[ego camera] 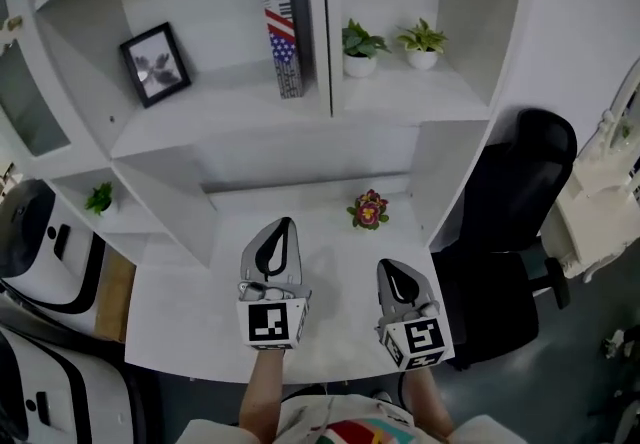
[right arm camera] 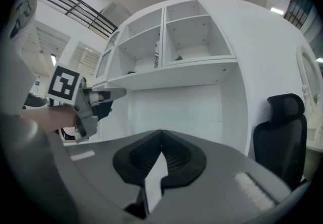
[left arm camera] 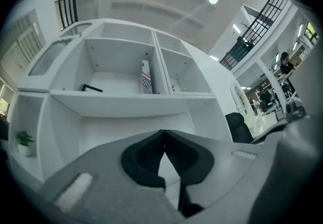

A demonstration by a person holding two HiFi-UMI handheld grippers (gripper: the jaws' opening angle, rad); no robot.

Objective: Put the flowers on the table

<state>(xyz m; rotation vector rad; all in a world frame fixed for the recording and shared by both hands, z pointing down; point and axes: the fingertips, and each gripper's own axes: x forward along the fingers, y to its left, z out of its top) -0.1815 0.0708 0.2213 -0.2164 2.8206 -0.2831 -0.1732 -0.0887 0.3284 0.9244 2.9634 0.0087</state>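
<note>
Head view shows the flowers (ego camera: 369,209), a small red-and-pink bunch, sitting on the white table (ego camera: 190,307) near its back edge, under the shelving and well apart from both tools. The left gripper (ego camera: 283,224) and the right gripper (ego camera: 391,268) hang over the front of the table, side by side. In the left gripper view and the right gripper view each pair of jaws is pressed tip to tip with nothing between them. Judging by this, the flowers are already where the task wants them and neither tool has a load. A leafy pot (ego camera: 358,49) and a paler one (ego camera: 421,43) stand on the shelf above; whether they also count as flowers to bring down cannot be told.
</note>
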